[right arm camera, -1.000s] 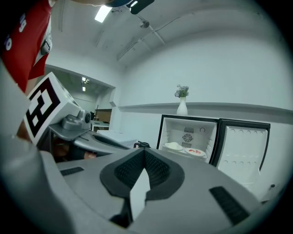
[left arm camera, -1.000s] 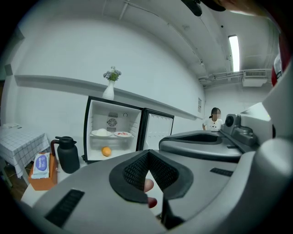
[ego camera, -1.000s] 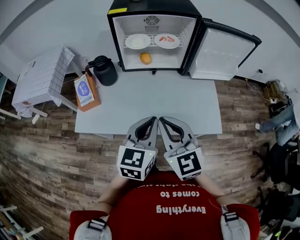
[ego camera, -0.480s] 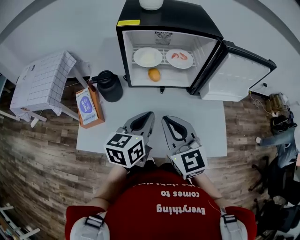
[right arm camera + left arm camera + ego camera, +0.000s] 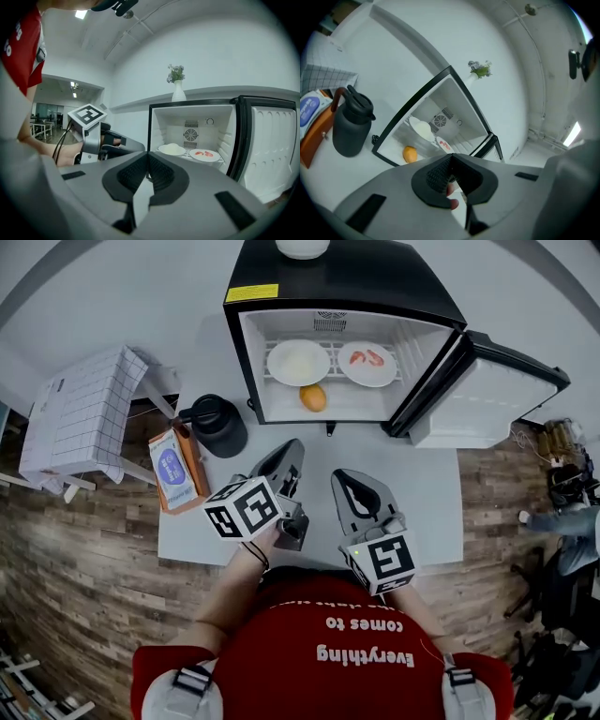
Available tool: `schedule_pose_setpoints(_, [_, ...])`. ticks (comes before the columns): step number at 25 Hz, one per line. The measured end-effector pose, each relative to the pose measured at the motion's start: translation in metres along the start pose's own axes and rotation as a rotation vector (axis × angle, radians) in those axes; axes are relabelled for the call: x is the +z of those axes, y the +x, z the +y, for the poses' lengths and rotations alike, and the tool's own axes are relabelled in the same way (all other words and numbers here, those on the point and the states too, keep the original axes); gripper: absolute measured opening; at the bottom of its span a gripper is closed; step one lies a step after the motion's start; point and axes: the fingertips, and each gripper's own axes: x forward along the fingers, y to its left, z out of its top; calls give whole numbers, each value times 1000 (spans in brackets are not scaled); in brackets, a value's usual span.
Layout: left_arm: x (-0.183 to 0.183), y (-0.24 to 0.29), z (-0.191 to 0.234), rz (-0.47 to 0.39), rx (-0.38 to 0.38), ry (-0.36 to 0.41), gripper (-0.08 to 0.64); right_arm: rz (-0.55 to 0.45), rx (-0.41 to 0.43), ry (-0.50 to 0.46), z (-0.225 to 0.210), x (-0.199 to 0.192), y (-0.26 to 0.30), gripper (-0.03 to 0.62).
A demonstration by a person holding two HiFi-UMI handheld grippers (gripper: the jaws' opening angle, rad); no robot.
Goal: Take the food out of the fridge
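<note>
Your left tool (image 5: 292,454) and right tool (image 5: 343,486), both closed and empty, hover over the white desk (image 5: 422,493); in the open black fridge (image 5: 347,277), the round orange fruit (image 5: 313,397) lies below the pale-food white plate (image 5: 298,362) and red-food white plate (image 5: 367,364).

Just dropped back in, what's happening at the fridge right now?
A person stands at the white table facing the open mini fridge. The left hand-held gripper and right hand-held gripper are both shut and empty, held above the table, pointing toward the fridge. Inside, a plate of white food and a plate of red food sit on the shelf, with an orange on the floor below. Nothing has been taken out yet.
</note>
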Motion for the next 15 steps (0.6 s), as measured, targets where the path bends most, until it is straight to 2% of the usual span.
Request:
schedule_pose_setpoints(3, [8, 17, 12, -9, -27, -77, 3, 23, -21, 24, -9, -3, 13, 14])
schedule_pose_setpoints(8, [15, 44, 34, -25, -43, -157, 8, 50, 7, 39, -9, -18, 29, 14])
schedule_pose_setpoints(11, [17, 62, 44, -12, -72, -207, 108, 75, 8, 41, -10, -24, 36, 14])
schedule_pose_setpoints(15, [21, 84, 61, -14, -81, -295, 112, 90, 31, 55, -7, -31, 44, 14])
